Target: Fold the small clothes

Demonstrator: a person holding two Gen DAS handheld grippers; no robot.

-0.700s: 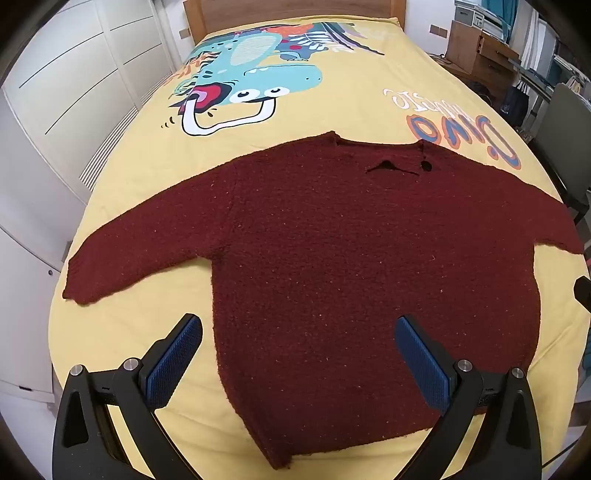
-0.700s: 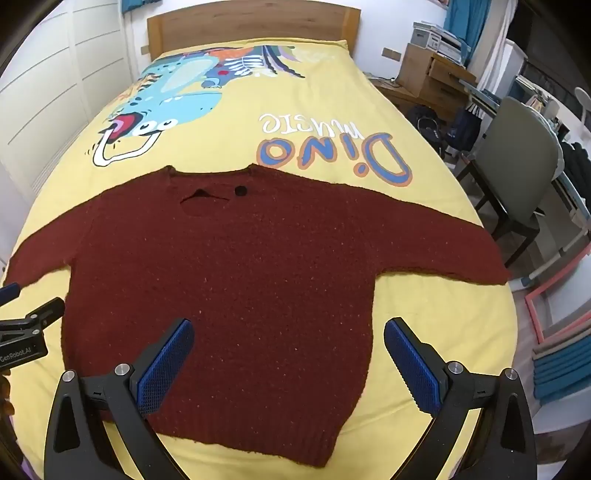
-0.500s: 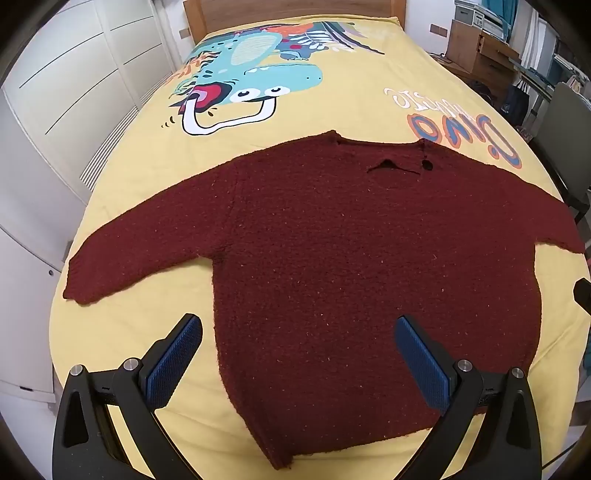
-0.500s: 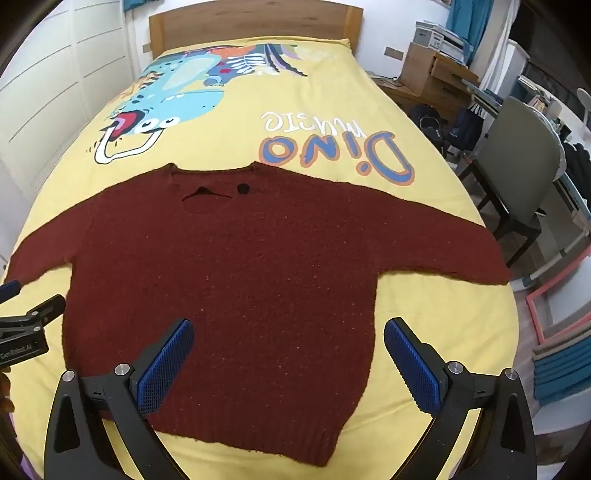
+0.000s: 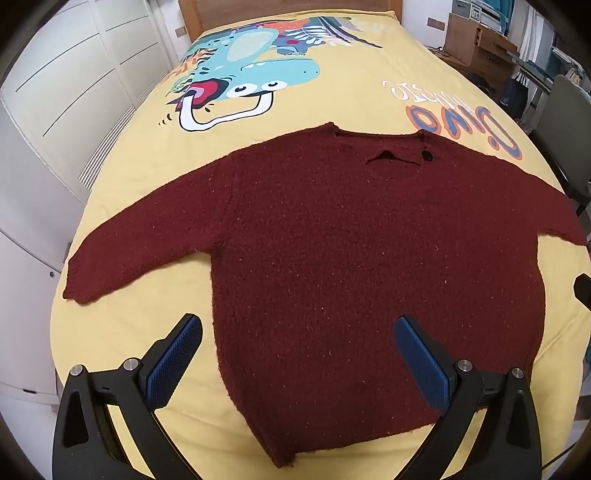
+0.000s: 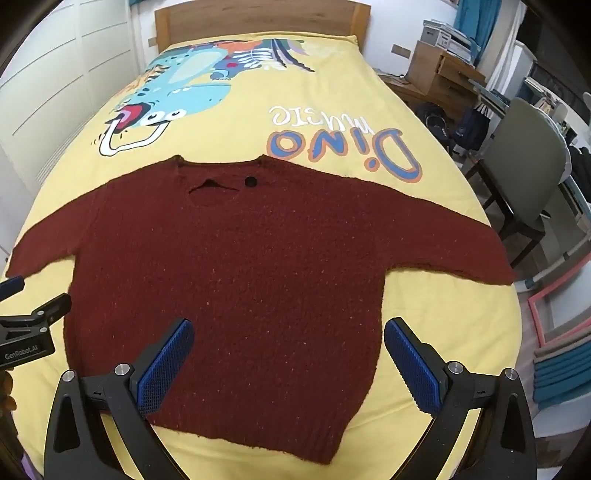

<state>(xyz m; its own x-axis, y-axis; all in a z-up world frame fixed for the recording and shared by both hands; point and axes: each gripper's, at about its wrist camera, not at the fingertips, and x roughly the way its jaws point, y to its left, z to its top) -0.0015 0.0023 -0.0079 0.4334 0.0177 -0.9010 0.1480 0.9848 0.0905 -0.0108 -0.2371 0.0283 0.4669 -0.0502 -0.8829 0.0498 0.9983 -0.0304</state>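
Observation:
A dark red knitted sweater [image 5: 351, 258] lies flat on the yellow bed cover, sleeves spread to both sides, neck away from me, hem near me; it also shows in the right wrist view [image 6: 240, 277]. My left gripper [image 5: 297, 360] is open and empty, held above the hem's left part. My right gripper [image 6: 288, 363] is open and empty, above the hem's right part. The left gripper's body shows at the left edge of the right wrist view [image 6: 29, 332].
The bed [image 5: 122, 332] has a yellow dinosaur-print cover and a wooden headboard [image 6: 258, 18]. White wardrobe doors [image 5: 55, 110] stand on the left. A grey chair [image 6: 524, 177], a wooden desk [image 6: 443, 74] and stacked blue items [image 6: 561, 373] stand on the right.
Both views have shifted very slightly; the sweater has not moved and both grippers stay open.

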